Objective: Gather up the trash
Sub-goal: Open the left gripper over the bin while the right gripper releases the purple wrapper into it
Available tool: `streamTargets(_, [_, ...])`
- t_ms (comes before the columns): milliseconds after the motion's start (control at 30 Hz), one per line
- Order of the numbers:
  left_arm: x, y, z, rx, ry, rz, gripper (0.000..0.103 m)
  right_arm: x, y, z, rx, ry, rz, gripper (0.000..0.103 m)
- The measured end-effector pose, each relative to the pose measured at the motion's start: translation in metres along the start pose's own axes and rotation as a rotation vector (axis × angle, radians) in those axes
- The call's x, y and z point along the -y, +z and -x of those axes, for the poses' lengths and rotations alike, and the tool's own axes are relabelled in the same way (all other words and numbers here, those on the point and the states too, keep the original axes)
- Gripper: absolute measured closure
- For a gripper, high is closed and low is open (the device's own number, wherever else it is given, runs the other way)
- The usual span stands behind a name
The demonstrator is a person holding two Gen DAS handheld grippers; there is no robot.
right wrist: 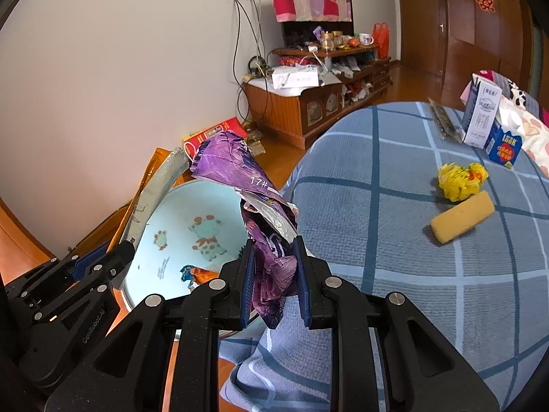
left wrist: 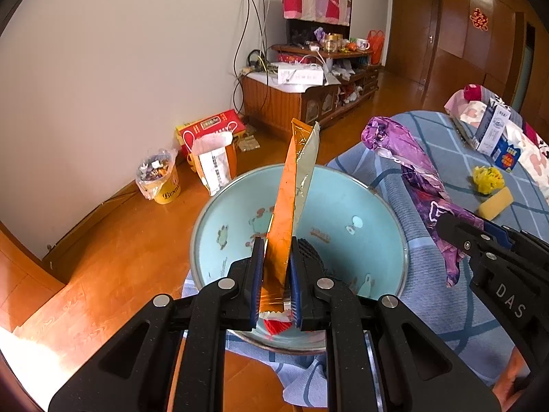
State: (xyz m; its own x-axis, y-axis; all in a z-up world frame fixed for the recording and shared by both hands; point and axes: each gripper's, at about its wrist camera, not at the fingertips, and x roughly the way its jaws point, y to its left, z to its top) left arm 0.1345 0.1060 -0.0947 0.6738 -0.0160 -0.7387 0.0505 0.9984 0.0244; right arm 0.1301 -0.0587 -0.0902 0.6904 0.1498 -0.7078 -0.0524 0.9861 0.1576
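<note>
Both wrappers held over the basin, not yet released.

Your left gripper (left wrist: 278, 267) is clamped on the orange wrapper (left wrist: 286, 206), long axis upright, directly above the blue basin (left wrist: 374, 240). Your right gripper (right wrist: 274, 274) pinches the crumpled purple wrapper (right wrist: 236, 168) at the basin's rim nearest the bed (right wrist: 394, 240). Left is better centred; right probably needs shifting further over the basin before dropping.

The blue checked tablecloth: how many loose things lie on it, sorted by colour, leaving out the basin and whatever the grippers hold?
Yellow: 2, a crumpled yellow wrapper and a yellow sponge
White: 1, a white carton
Blue: 1, a small blue carton
Total: 4
</note>
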Motion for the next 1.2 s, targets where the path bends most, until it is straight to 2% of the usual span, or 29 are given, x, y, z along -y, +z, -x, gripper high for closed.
streamTargets(467, [0.001, -0.002, -0.043, -0.099, 0.002, 0.003, 0.089, -0.006, 0.004, -0.044, -0.084, 0.019, 0.015, 0.080])
streamTargets(600, [-0.001, -0.003, -0.047, -0.111, 0.012, 0.003, 0.089, -0.009, 0.005, -0.055, -0.120, 0.049, 0.024, 0.075])
streamTargets(700, [-0.004, -0.003, -0.048, -0.117, 0.020, 0.014, 0.086, -0.014, 0.006, -0.057, -0.125, 0.064, 0.044, 0.065])
streamTargets(800, [-0.007, -0.002, -0.047, -0.116, 0.027, 0.022, 0.084, -0.015, 0.007, -0.052, -0.113, 0.075, 0.040, 0.063])
streamTargets(867, [-0.009, 0.000, -0.044, -0.111, 0.032, 0.032, 0.066, -0.015, 0.009, -0.048, -0.104, 0.076, 0.045, 0.062])
streamTargets(933, [-0.011, 0.000, -0.040, -0.102, 0.044, 0.040, 0.054, -0.014, 0.010, -0.039, -0.082, 0.069, 0.043, 0.059])
streamTargets(1000, [-0.013, 0.001, -0.036, -0.090, 0.054, 0.048, 0.049, -0.012, 0.011, -0.032, -0.062, 0.063, 0.040, 0.055])
streamTargets(1067, [-0.014, 0.002, -0.031, -0.079, 0.067, 0.060, 0.037, -0.009, 0.013, -0.023, -0.035, 0.058, 0.034, 0.047])
streamTargets(1100, [-0.013, 0.003, -0.027, -0.068, 0.080, 0.067, 0.026, -0.006, 0.012, -0.015, -0.007, 0.055, 0.027, 0.040])
streamTargets(1133, [-0.013, 0.004, -0.023, -0.057, 0.092, 0.071, 0.020, -0.004, 0.011, -0.010, 0.015, 0.048, 0.022, 0.032])
streamTargets(1200, [-0.011, 0.006, -0.016, -0.038, 0.106, 0.071, 0.017, 0.001, 0.010, 0.003, 0.068, 0.017, 0.008, 0.024])
